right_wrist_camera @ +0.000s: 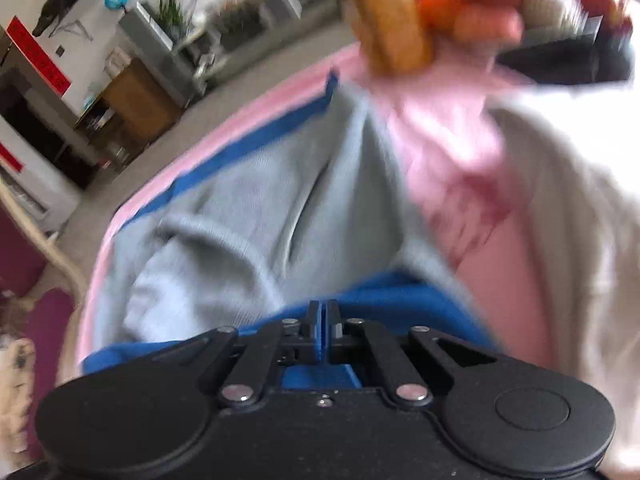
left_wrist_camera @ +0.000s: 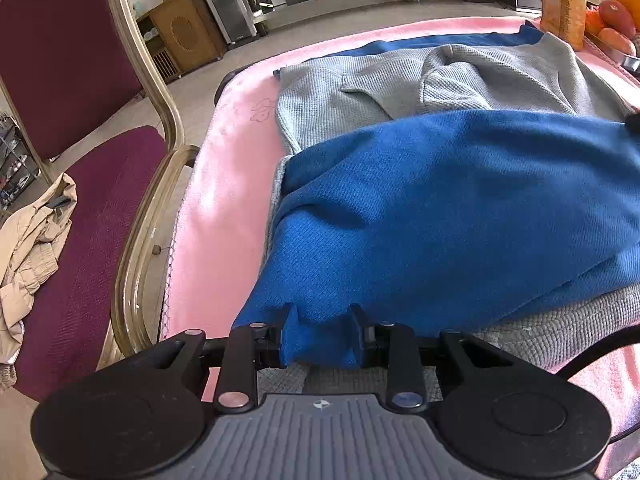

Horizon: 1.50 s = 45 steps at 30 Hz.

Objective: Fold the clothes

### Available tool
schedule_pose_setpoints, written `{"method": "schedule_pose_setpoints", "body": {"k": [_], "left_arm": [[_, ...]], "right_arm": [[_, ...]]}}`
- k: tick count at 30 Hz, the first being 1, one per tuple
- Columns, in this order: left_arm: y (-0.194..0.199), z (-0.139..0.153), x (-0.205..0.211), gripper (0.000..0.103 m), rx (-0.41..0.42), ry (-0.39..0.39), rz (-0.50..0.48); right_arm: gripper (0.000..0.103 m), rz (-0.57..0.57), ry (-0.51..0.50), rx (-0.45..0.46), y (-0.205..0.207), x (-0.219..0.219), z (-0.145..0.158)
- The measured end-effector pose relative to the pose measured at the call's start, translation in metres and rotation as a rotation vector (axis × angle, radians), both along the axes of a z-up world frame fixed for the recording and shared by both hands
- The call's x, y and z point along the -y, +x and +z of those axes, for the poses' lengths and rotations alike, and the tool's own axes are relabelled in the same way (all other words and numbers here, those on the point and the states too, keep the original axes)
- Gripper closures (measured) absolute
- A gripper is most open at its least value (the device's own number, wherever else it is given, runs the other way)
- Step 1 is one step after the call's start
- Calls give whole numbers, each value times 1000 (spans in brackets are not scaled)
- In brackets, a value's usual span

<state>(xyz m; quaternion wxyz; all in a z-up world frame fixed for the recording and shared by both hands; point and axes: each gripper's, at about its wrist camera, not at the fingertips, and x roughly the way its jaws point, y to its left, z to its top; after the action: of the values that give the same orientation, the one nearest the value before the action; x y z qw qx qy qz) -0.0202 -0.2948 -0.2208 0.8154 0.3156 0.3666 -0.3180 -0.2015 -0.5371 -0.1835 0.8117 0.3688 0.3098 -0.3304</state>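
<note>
Two grippers: both pinch the same blue fabric
Left gripper point(left_wrist_camera: 323, 326): clamped on a bunched corner of the blue garment point(left_wrist_camera: 460, 208), cloth wadded between the pads
Right gripper point(right_wrist_camera: 323, 316): pads pressed nearly together, thin blue edge caught between them; view blurred
Blue garment: knit, saturated blue, folded over, spreads ahead and to the right of the left gripper
Grey garment point(left_wrist_camera: 360, 92): waffle-knit, pale grey, creased, lies under the blue one and beyond both grippers; blue trim at its far edge
Pink blanket point(left_wrist_camera: 224, 184): under both garments
Chair point(left_wrist_camera: 80, 80): maroon, gold frame, left of the left gripper, beige clothing point(left_wrist_camera: 28, 248) on its seat
Fruit point(left_wrist_camera: 616, 20): far right, beyond the garments
</note>
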Motion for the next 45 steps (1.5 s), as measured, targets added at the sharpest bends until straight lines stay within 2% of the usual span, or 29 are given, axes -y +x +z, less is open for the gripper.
{"method": "schedule_pose_setpoints", "body": {"k": [3, 6, 8, 10, 13, 17, 19, 20, 21, 22, 25, 28, 29, 30, 32, 34, 36, 37, 38, 42, 45], "left_arm": [[0, 0, 0, 72, 2, 1, 3], [1, 0, -1, 72, -4, -5, 10], [0, 2, -3, 72, -6, -18, 13], [1, 8, -7, 72, -14, -53, 21], [6, 24, -22, 71, -30, -178, 70], [17, 43, -43, 72, -68, -339, 160], [22, 46, -45, 76, -103, -374, 185], [24, 43, -43, 77, -117, -360, 190], [25, 39, -38, 77, -127, -332, 193], [24, 34, -33, 76, -125, -290, 194], [24, 17, -22, 74, -126, -179, 197], [25, 5, -16, 73, -147, -112, 194], [24, 4, -15, 73, -151, -103, 185], [22, 3, -15, 73, -150, -95, 177], [21, 2, -17, 71, -152, -94, 176], [22, 1, -20, 69, -158, -99, 183], [17, 5, -25, 68, -136, -104, 189], [14, 8, -27, 68, -122, -107, 193], [11, 10, -30, 68, -108, -110, 196], [-6, 23, -41, 69, -70, -155, 198], [-21, 31, -44, 69, -104, -234, 142]], "right_arm": [[101, -1, -31, -53, 6, -2, -6], [102, -30, -114, -146, 9, -8, -8], [98, -58, -106, -150, 2, -7, -5], [86, -101, -45, -94, -14, -8, 2], [78, -120, 49, 7, -40, -14, 17], [70, -68, 232, 160, -68, -27, 22], [70, -38, 311, 208, -72, -31, 15], [72, -30, 337, 217, -70, -31, 10], [77, -19, 358, 222, -66, -32, 6], [90, -4, 373, 221, -60, -33, 1], [92, 54, 400, 209, -42, -36, -8], [92, 43, 362, 102, -32, -37, -17], [101, 22, 354, 54, -32, -36, -22], [103, 5, 347, 24, -34, -35, -25], [103, -24, 324, 12, -41, -35, -22], [103, -62, 257, -33, -48, -38, -15], [103, -94, 234, -56, -56, -40, -11], [97, -111, 229, -71, -62, -39, -8], [96, -123, 231, -65, -69, -39, -5], [90, -102, 288, 89, -96, -46, 7], [81, -56, 294, 147, -99, -54, 9]]}}
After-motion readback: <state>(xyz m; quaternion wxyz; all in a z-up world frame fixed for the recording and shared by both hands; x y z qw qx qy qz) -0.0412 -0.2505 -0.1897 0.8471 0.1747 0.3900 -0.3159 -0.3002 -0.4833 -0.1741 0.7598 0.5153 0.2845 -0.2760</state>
